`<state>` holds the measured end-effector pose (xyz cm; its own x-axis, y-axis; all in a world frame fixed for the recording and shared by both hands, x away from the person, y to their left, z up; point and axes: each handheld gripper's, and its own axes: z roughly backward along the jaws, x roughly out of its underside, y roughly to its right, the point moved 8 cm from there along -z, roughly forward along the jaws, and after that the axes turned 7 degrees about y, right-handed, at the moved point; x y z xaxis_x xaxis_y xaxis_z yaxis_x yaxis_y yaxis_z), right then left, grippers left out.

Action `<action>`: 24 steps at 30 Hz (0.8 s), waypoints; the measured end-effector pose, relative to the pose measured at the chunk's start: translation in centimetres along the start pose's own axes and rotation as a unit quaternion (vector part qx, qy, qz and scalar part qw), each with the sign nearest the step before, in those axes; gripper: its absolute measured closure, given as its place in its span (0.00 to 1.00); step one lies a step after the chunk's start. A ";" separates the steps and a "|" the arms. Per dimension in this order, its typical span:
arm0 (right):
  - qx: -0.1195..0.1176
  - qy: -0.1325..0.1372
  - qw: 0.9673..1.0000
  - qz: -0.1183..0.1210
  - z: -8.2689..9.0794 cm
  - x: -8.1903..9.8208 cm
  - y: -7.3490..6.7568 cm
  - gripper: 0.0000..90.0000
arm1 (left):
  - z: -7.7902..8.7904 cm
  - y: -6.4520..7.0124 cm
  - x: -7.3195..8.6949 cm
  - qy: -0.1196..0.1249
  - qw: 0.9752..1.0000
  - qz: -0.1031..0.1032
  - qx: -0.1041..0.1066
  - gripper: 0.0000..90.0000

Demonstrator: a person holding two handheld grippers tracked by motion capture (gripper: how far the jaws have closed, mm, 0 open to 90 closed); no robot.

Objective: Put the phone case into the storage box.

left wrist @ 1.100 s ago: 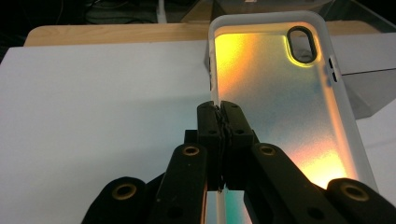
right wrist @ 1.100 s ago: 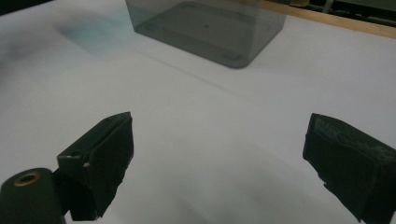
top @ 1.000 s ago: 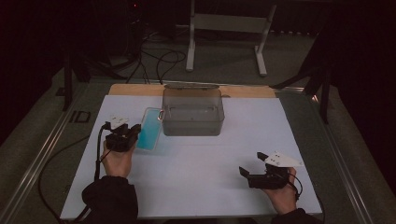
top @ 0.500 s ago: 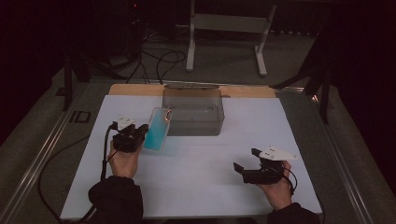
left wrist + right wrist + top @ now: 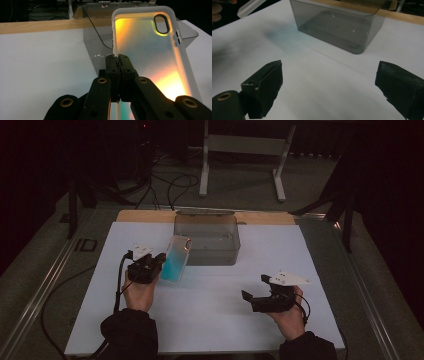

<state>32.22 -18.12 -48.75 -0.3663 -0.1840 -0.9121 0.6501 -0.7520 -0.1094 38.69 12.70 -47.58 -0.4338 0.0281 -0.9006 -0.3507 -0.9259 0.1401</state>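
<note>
A translucent phone case with a teal-to-orange sheen hangs tilted above the white table, just left of a clear grey plastic box. My left gripper is shut on the case's edge; in the left gripper view the jaws pinch the left rim of the case, camera cutout at the top, with the box behind it. My right gripper is held low at the table's right front, jaws wide open with nothing between them, facing the box.
The white sheet covers the table, with a wooden strip along its far edge. A metal stand and cables lie on the dark floor behind. Grey rails flank the table.
My left gripper has carried the phone case to the right and lifted it toward the box's left side. My right gripper has shifted slightly left and forward, still open.
</note>
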 end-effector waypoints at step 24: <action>-0.030 -0.004 0.999 -0.022 -2.5 -2.0 -2.2 0.09 | -0.9 3.2 0.4 0.002 0.999 -0.014 0.035 0.99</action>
<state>33.18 -14.51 -47.71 -0.4004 -0.1571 -0.9028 0.6718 -0.7204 -0.1725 38.10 9.41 -47.83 -0.4203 0.0523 -0.9059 -0.4197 -0.8963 0.1430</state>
